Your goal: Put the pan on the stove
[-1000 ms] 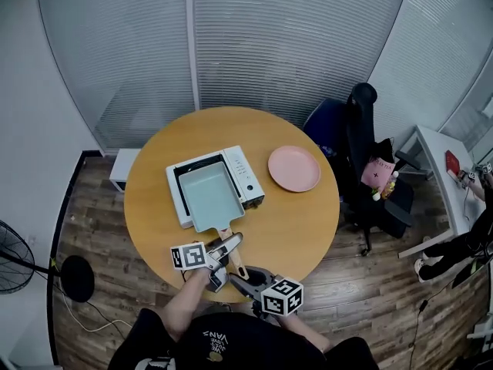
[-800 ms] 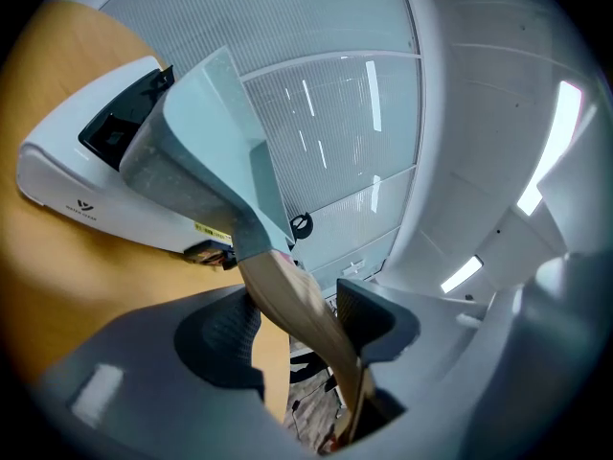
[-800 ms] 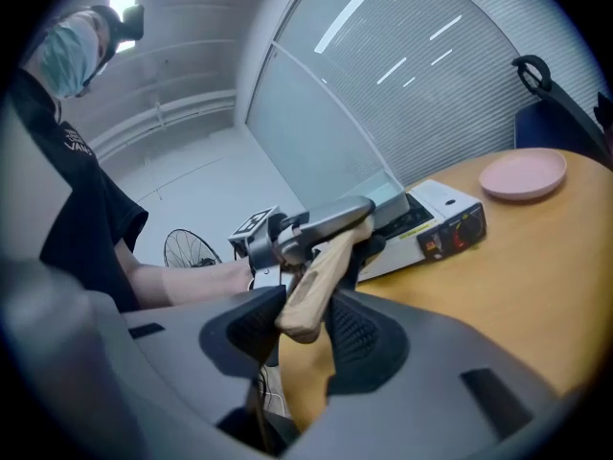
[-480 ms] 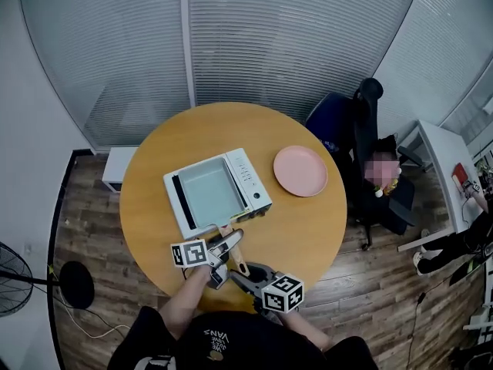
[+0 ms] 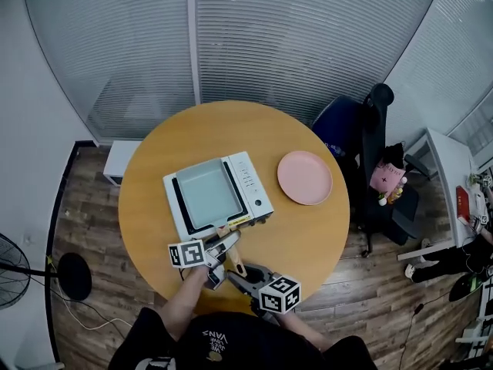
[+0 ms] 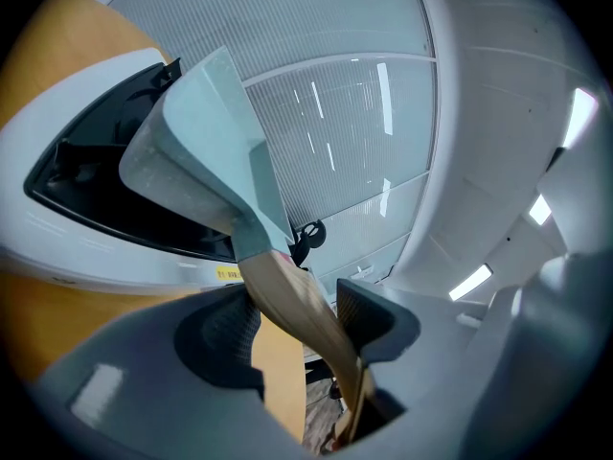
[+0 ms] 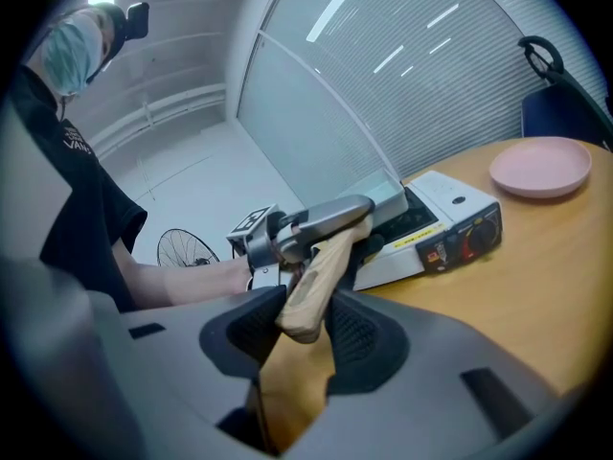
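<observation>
A pale green square pan lies over the black burner well of the white portable stove on the round wooden table. Its wooden handle points toward me. My left gripper is shut on the handle near the pan. My right gripper is shut on the handle's end. In the left gripper view the pan hangs tilted over the stove, and the handle runs between the pads. In the right gripper view the handle's end sits between the pads.
A pink plate lies on the table to the right of the stove. A dark office chair stands beyond the table's right side. A floor fan stands at the far left. A glass wall with blinds closes the back.
The pan has moved away from me, from overhanging the stove's near edge to lying over the burner. Both grippers stayed on the handle and went with it.
</observation>
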Motion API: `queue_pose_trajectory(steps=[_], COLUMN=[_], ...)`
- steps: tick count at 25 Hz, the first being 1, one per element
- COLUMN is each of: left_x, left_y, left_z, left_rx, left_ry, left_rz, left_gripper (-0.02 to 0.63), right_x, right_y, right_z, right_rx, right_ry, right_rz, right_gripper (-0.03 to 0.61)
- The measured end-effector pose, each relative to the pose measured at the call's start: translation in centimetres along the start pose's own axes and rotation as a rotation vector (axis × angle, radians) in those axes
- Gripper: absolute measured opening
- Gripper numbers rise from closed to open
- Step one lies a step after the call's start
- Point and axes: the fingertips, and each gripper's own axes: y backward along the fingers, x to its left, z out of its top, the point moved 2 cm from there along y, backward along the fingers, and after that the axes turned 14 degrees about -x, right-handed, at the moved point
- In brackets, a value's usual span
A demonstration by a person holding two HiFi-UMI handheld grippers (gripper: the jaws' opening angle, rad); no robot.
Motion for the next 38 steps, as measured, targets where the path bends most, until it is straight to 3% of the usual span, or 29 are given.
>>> queue_pose_trajectory(steps=[17,23,29,34,38], left_x=[1.4,1.1,0.7,0.6,1.1], left_y=[-1.4,-1.6,-0.8,0.6,2.2], left_z=[1.6,1.4,1.2,1.5,1.7], left_rx=[-0.040,0.020,0.023,-0.007,0.003], left_ry=[0.045,-0.047,-0.078,-0.074,-0.133], left_rz=[0.018,-0.005,-0.018,-0.017,0.025], left_gripper=[0.245,0.296,0.324,0.334,0.334], right_x=[-1.7,-1.6,-1.1,-0.6,-0.4], right_y=[-1.5,-2.0,-2.3,-2.2,-1.7], right_z=[1.2,1.3,1.1,1.2,1.4], right_rx=[0.021,0.016,0.010,-0.006,-0.026], right_ry=[-0.014,-0.017,0.005,-0.001,0.015], right_rz=[0.032,0.025,0.005,-0.021,-0.047], right_gripper=[0.129,0.130,0.133,0.194,0.215])
